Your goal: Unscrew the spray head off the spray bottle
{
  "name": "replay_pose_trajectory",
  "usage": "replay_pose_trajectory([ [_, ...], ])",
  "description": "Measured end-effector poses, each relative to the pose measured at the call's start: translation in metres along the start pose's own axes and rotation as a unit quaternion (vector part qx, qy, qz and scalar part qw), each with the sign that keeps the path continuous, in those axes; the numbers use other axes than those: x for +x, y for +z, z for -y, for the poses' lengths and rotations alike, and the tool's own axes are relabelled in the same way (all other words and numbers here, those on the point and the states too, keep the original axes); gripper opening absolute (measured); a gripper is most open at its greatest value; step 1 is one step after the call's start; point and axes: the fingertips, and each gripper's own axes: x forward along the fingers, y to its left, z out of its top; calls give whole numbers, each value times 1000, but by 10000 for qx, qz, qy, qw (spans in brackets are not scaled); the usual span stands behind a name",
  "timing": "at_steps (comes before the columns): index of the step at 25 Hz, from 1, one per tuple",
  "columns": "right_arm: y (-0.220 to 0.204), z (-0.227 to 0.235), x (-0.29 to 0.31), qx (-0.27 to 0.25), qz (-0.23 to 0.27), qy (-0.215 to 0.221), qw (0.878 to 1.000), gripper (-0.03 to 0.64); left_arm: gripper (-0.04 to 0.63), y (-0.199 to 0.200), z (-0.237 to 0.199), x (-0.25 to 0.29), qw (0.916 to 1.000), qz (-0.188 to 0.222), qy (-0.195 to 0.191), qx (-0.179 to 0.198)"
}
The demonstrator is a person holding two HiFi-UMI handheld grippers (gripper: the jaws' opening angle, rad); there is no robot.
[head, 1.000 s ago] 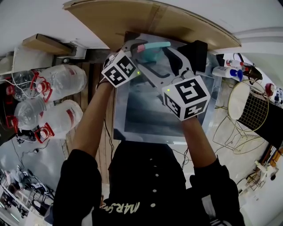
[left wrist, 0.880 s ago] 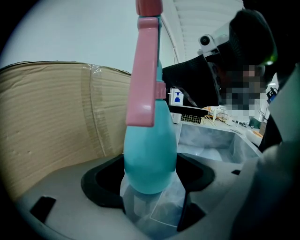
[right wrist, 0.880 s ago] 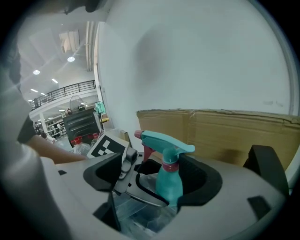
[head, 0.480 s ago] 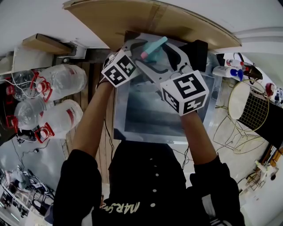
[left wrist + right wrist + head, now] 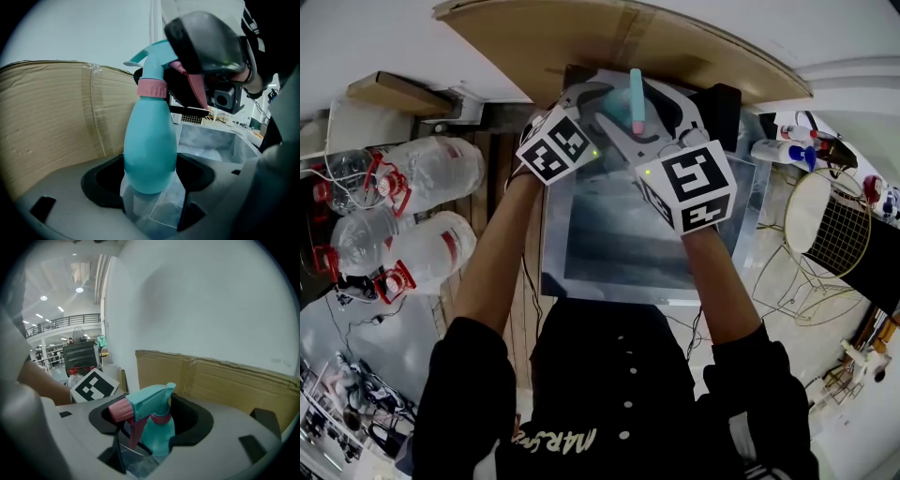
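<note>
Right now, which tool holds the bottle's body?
The left tool, clamped on the teal body; the right tool's jaws have just been closing around the spray head.

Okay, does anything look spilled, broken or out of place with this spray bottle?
Nothing stands out. The spray bottle is held in the fingers of the left gripper, spray head and pink collar on, nothing spilled. The right gripper has just been closing its fingers, with the spray head between them.

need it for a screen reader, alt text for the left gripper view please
A teal spray bottle stands upright, clamped low down between the jaws of the left gripper. The right gripper sits at upper right; its jaws have just been closing, the spray head between them, above a pink collar. Cardboard stands behind at left, a grey tray at right.
</note>
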Motion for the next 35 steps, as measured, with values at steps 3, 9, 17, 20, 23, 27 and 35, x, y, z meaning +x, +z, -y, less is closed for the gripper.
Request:
replay_pose_trajectory([
  [3,1,2,-6,-194,-127,-37,9997,223,364,0,0,-2,10000,6,8,17],
  [9,0,11,-17,-417,-401,31,9983,95,364,-1,1,-3,10000,46,-50,-1],
  [17,0,6,-18,-522,-509,510,9960,100,364,-1,7,-5,9990,155,-359,213],
  [20,1,8,-16,-571,-451,362,9967,101,364,0,5,-5,9991,158,-336,197],
  [23,3,11,-18,-532,-321,128,9980,144,364,0,4,-4,9993,170,-288,170],
  [27,13,13,-28,-324,-63,-142,9994,270,364,-1,3,-5,9993,193,-271,146],
  [35,50,-30,-70,136,769,-301,9965,278,364,0,2,-4,9995,189,-216,116],
])
